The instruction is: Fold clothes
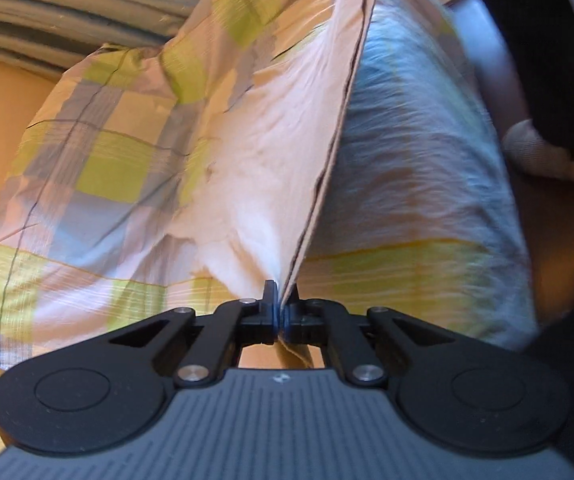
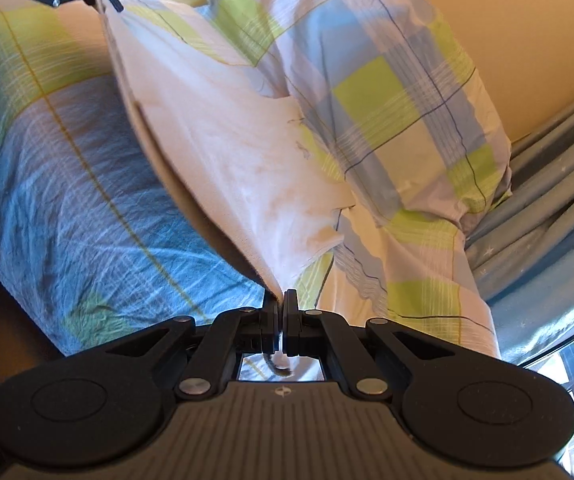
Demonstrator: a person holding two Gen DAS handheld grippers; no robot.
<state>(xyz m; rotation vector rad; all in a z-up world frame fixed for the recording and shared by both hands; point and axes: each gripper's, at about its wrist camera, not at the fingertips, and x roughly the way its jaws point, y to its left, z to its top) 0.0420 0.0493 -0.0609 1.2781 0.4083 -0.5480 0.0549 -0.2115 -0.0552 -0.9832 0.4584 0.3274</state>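
Grippers (image 1: 281,304) (image 2: 281,308) pinch checked garment (image 2: 387,92) edge.

Warm daylight, perhaps motion-blurred, fisheye-warped edges.

Garment (image 2: 247,168) betw. L & R jaws

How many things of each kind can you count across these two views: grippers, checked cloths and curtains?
Grippers: 2, the left gripper and the right gripper, each shut on the cloth.
Checked cloths: 1, the checked cloth in yellow-green, blue and white.
Curtains: 1, the blue-grey curtain.
Total: 4
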